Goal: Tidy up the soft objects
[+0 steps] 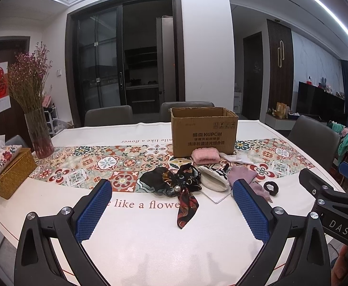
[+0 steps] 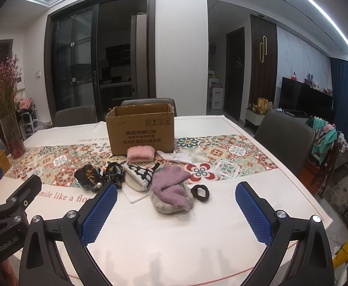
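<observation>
An open cardboard box (image 1: 203, 131) (image 2: 141, 128) stands on the table. In front of it lie a pink folded towel (image 1: 205, 156) (image 2: 140, 154), a black patterned scarf scrunchie (image 1: 174, 181) (image 2: 97, 175), a white black-patterned pouch (image 1: 215, 178) (image 2: 138, 176), a purple fuzzy cloth (image 1: 241, 175) (image 2: 171, 186), a dark hair tie (image 1: 271, 187) (image 2: 200, 192) and a white cloth (image 1: 237, 159) (image 2: 177, 157). My left gripper (image 1: 171, 209) is open and empty, short of the scarf. My right gripper (image 2: 176, 211) is open and empty, short of the purple cloth.
A glass vase of dried flowers (image 1: 36, 119) (image 2: 9, 119) and a woven tissue box (image 1: 11, 171) stand at the table's left. Grey chairs (image 1: 108, 115) (image 2: 283, 138) ring the far and right sides. The table edge runs close on the right (image 2: 317, 205).
</observation>
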### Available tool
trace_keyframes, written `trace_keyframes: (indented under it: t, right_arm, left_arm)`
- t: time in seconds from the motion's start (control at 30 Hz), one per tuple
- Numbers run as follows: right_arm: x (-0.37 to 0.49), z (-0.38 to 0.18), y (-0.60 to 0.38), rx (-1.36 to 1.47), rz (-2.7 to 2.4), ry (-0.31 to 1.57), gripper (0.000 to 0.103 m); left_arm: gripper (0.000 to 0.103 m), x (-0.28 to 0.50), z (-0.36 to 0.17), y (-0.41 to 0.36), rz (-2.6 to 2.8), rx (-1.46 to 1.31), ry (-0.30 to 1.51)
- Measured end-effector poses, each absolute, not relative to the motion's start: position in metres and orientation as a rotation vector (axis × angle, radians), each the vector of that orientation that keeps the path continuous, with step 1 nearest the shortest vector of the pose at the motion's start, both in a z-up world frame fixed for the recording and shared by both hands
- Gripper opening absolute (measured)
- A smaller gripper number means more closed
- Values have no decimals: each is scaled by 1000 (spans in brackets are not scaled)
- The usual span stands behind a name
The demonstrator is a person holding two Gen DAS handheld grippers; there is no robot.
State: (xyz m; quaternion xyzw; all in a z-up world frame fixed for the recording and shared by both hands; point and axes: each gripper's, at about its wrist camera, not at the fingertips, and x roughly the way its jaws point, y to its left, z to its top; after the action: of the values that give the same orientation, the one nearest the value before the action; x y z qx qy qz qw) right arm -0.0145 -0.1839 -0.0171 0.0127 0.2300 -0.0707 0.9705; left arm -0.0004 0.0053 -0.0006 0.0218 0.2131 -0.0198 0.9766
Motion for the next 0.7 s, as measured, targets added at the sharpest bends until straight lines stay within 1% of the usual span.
trace_keyframes:
  t: [0.27,0.53,0.7]
  right_arm:
    - [8,-19,-182,9,-109,476,101]
    - [43,-35,-173,-31,-96,513,100]
    - [64,-47,-168,-70,-96,530,98]
  left_arm:
    - [103,13,-8,12,-18,39,440]
    - [103,44,-24,17,-6,48,464]
    - [103,68,-39,17,-15,57,489]
